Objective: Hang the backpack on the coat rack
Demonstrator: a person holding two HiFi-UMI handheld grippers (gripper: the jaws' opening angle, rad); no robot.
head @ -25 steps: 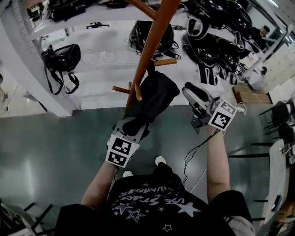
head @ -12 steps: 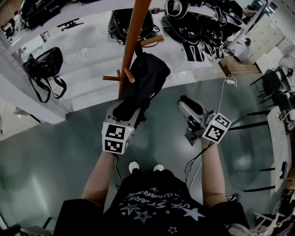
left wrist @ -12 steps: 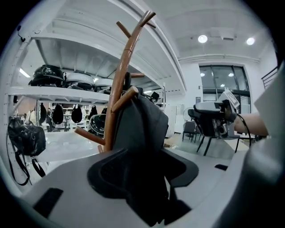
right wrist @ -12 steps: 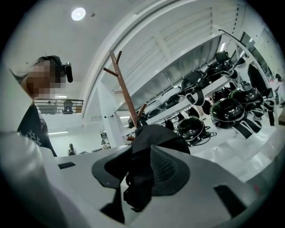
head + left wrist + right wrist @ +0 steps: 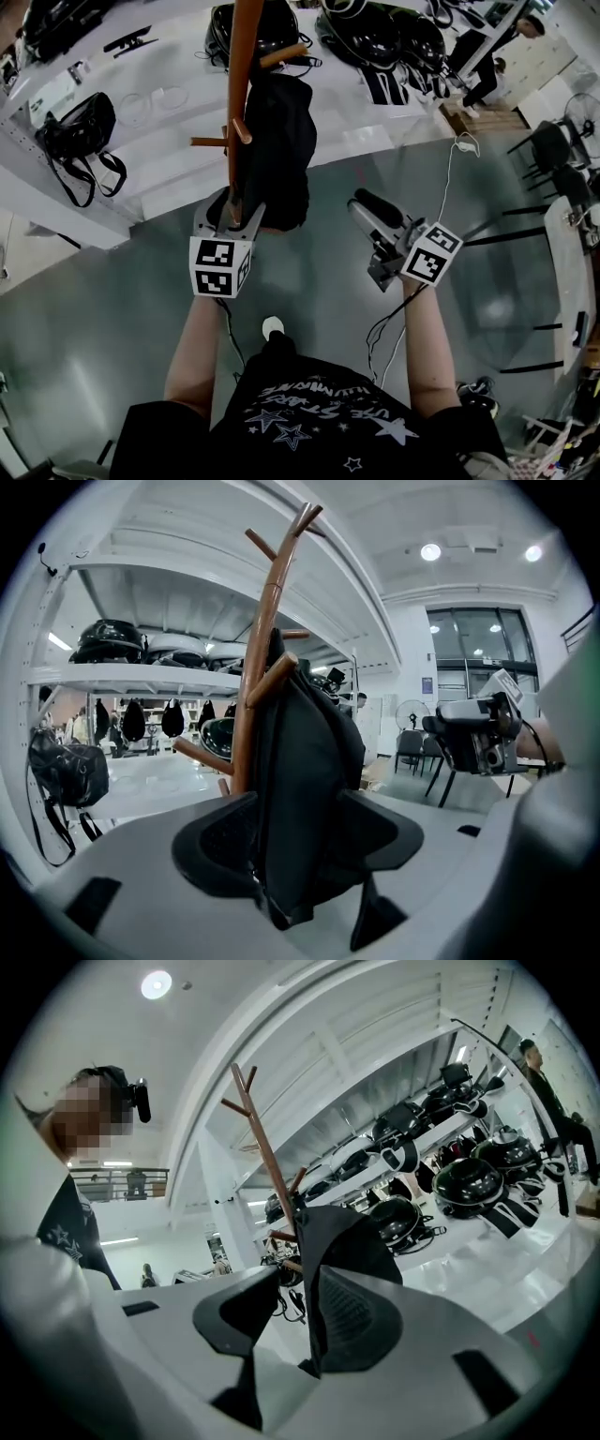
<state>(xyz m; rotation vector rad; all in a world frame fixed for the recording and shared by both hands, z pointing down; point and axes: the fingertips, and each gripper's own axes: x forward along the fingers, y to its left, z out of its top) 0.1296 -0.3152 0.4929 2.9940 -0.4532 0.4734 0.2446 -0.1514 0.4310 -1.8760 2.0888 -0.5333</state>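
On the left gripper (image 5: 232,211) the fingers (image 5: 217,841) have just been spreading and now stand wide, with the black fabric backpack (image 5: 281,141) slack between them. It hangs straight down from a peg (image 5: 284,56) of the brown wooden coat rack (image 5: 246,66) instead of slanting toward those fingers as before, so the hanging looks done. Only the left gripper view shows that loose gap. The head view shows the peg above, and the right gripper view shows the right gripper (image 5: 295,1321) with fingers apart and empty, the bag well beyond them.

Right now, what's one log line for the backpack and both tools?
backpack: hanging on coat rack | left tool: jaws just been opening, backpack between them | right tool: open, empty
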